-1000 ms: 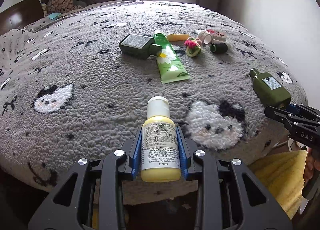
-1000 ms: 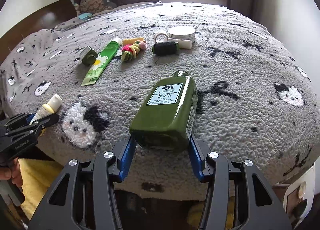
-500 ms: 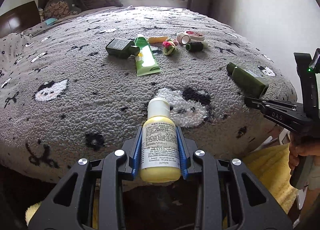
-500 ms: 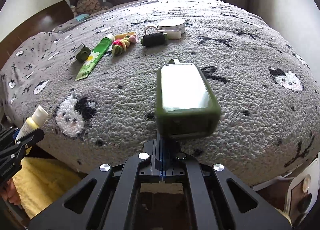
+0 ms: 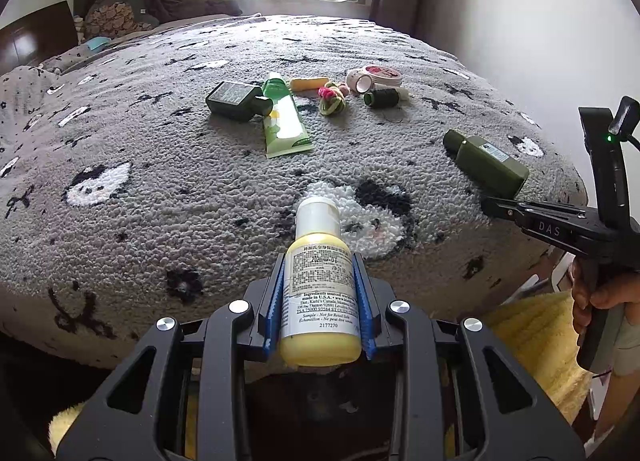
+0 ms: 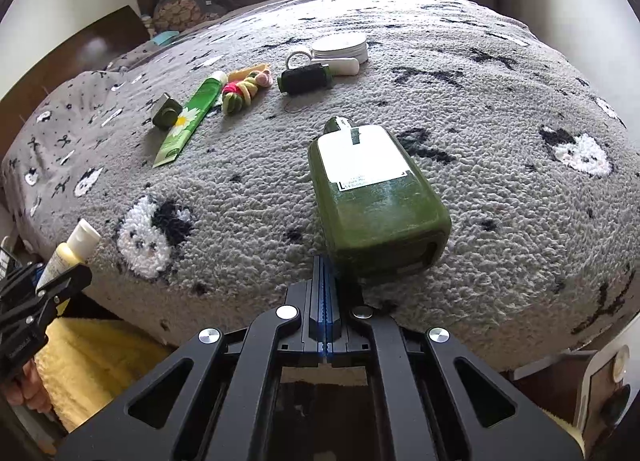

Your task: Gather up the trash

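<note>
My left gripper (image 5: 319, 301) is shut on a small yellow bottle (image 5: 318, 297) with a white cap, held just off the bed's near edge; it also shows in the right wrist view (image 6: 66, 251). My right gripper (image 6: 327, 277) is shut with nothing between its fingers; its tips touch the base of a large olive-green bottle (image 6: 372, 201) lying on the grey blanket (image 6: 500, 121). That bottle shows in the left wrist view (image 5: 488, 163) just beyond the right gripper (image 5: 500, 207).
Further back on the bed lie a second dark green bottle (image 5: 236, 101), a green tube (image 5: 284, 121), a knot of hair ties (image 5: 332, 99), a dark thread spool (image 5: 382, 97) and tape rolls (image 5: 374, 77). A yellow rug (image 6: 92, 357) lies on the floor below.
My right gripper closed empty; the olive bottle slipped out, turned over and now lies tilted ahead of the shut tips. My left gripper drew back from the bed with the yellow bottle.
</note>
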`<state>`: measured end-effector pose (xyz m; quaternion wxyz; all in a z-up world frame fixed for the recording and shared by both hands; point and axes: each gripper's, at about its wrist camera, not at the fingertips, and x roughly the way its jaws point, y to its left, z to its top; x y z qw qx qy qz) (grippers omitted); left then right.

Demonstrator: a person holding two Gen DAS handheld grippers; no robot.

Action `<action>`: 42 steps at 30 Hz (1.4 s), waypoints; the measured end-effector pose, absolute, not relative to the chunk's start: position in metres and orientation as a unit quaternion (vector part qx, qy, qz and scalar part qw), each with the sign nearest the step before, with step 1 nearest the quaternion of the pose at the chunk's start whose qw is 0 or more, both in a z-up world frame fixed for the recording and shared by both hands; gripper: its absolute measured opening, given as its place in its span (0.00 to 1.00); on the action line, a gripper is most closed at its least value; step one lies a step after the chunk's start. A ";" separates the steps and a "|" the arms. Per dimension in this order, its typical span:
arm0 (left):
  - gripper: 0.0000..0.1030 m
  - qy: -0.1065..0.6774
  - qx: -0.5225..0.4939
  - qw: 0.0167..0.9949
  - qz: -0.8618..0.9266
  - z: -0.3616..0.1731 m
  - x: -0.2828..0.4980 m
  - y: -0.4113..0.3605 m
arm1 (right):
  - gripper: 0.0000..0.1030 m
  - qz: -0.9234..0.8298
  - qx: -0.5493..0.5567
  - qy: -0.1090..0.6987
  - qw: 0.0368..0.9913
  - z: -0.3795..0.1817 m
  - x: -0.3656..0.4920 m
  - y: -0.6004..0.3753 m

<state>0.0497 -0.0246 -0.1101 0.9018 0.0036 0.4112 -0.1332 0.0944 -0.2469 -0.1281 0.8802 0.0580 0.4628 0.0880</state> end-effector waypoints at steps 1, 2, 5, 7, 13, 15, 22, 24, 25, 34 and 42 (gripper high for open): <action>0.28 0.410 0.002 0.902 -0.134 -0.109 0.050 -0.024 | 0.03 0.087 0.054 0.464 0.880 -0.127 0.093 -0.248; 0.28 0.408 0.000 0.903 -0.135 -0.108 0.050 -0.023 | 0.04 0.087 0.052 0.464 0.880 -0.126 0.091 -0.250; 0.28 0.405 -0.004 0.904 -0.138 -0.106 0.048 -0.021 | 0.05 0.085 0.051 0.465 0.880 -0.123 0.086 -0.260; 0.28 0.404 -0.007 0.904 -0.139 -0.105 0.049 -0.021 | 0.11 0.086 0.048 0.466 0.880 -0.120 0.083 -0.267; 0.28 0.406 -0.008 0.903 -0.142 -0.105 0.055 -0.024 | 0.68 0.079 0.033 0.450 0.889 -0.107 0.071 -0.283; 0.28 0.408 -0.005 0.901 -0.144 -0.106 0.056 -0.027 | 0.77 0.074 0.008 0.439 0.895 -0.102 0.075 -0.282; 0.28 0.411 0.004 0.899 -0.153 -0.105 0.061 -0.042 | 0.87 0.094 -0.026 0.432 0.897 -0.103 0.123 -0.273; 0.28 0.412 0.005 0.898 -0.154 -0.105 0.062 -0.044 | 0.87 0.098 -0.030 0.439 0.893 -0.111 0.136 -0.269; 0.28 0.413 0.006 0.898 -0.154 -0.105 0.063 -0.046 | 0.86 0.099 -0.029 0.444 0.890 -0.115 0.141 -0.267; 0.28 0.414 0.006 0.896 -0.160 -0.106 0.059 -0.047 | 0.74 0.096 -0.012 0.446 0.890 -0.125 0.135 -0.264; 0.28 0.410 0.007 0.896 -0.170 -0.108 0.040 -0.048 | 0.73 0.098 0.022 0.424 0.900 -0.112 0.094 -0.263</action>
